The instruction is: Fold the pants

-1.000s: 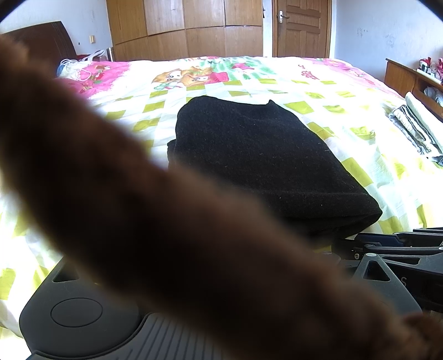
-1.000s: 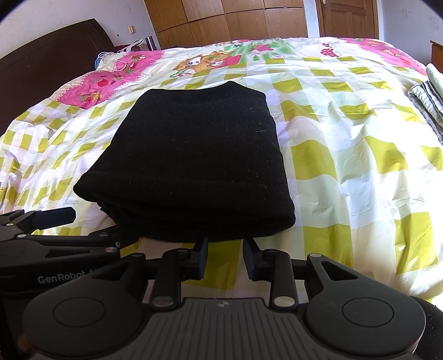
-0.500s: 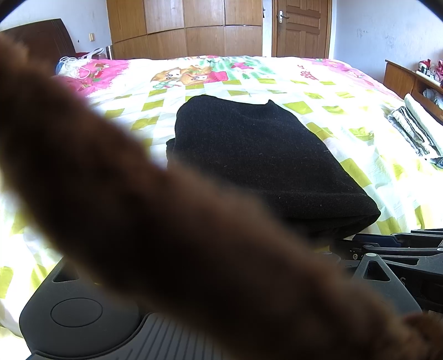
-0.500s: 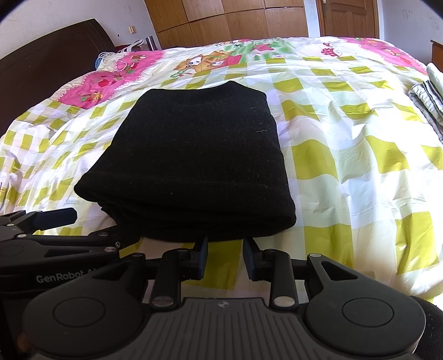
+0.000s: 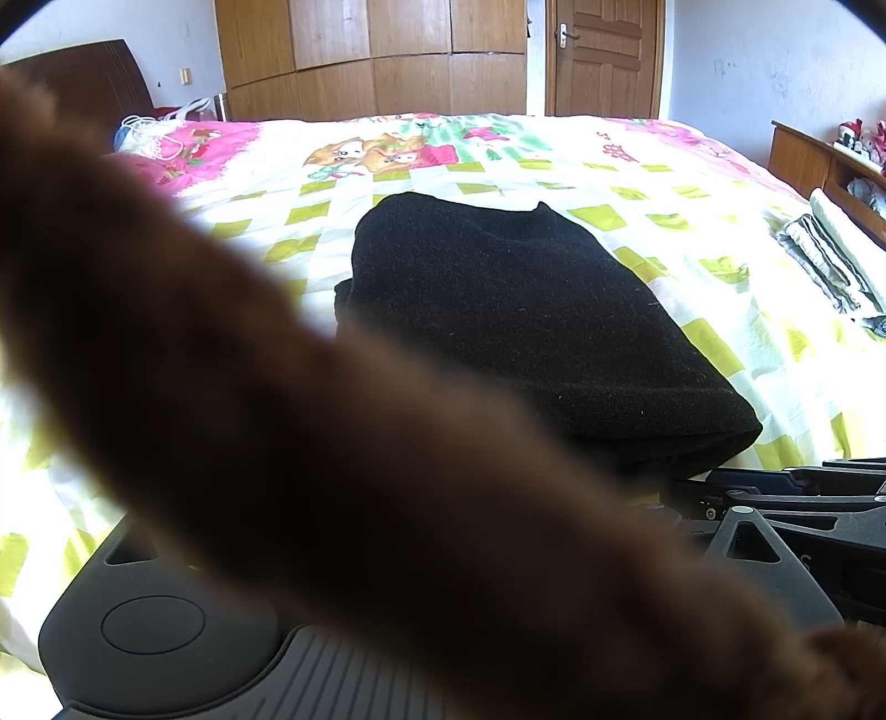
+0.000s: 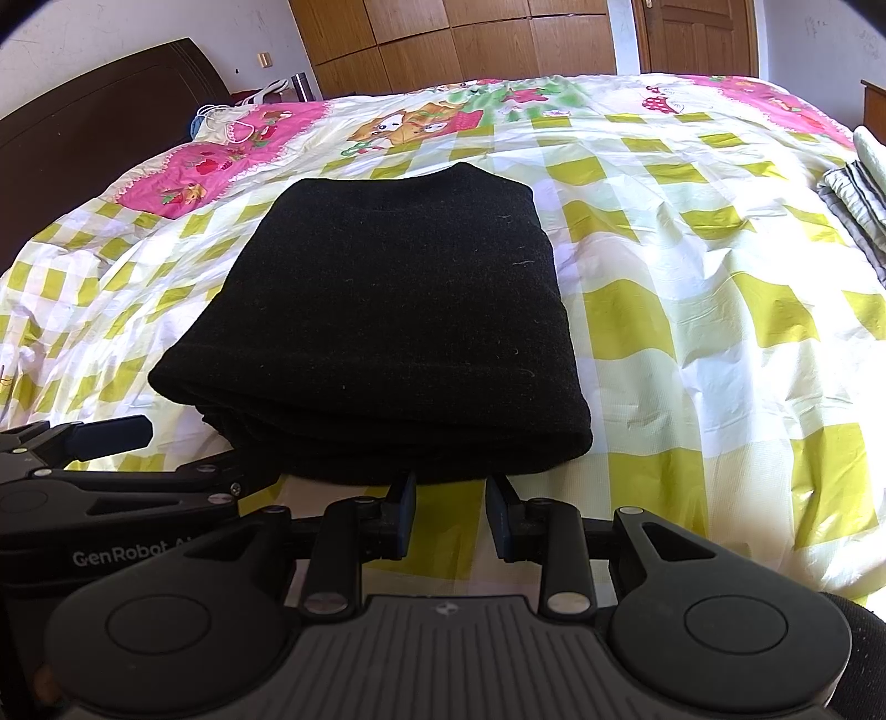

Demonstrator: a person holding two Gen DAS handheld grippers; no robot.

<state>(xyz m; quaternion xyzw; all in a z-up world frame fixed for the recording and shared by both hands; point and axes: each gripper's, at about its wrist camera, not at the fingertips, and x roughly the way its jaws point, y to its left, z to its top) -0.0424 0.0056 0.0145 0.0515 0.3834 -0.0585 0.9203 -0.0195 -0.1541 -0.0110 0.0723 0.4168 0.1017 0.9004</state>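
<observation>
The right wrist view shows the black knitted pants [image 6: 387, 327] lying folded into a thick rectangular stack at the centre of the bed, on a white bedspread with yellow-green checks and pink cartoon borders [image 6: 692, 266]. The stack's layered near edge faces the camera. Just below that edge, toward 6 o'clock, the right gripper [image 6: 449, 518] sits with its two black fingers a narrow gap apart, nothing between them, their tips close to the fabric but not touching it. At 8 o'clock the left gripper [image 6: 183, 448] reaches in from the side, one dark finger clear of the pants and the other running to the stack's near left corner; how far its jaws stand apart cannot be told.

In the left wrist view a blurred brown furry band [image 5: 332, 443] crosses the lens from 10 o'clock to 5 o'clock and hides the fingers. The pants [image 5: 526, 321] lie beyond it, at centre.

A striped grey and white folded cloth [image 6: 855, 205] rests at 3 o'clock on the bed's edge. A dark wooden headboard [image 6: 94, 116] stands at 10 o'clock, and brown wooden wardrobe doors [image 6: 470, 39] at 12 o'clock.
</observation>
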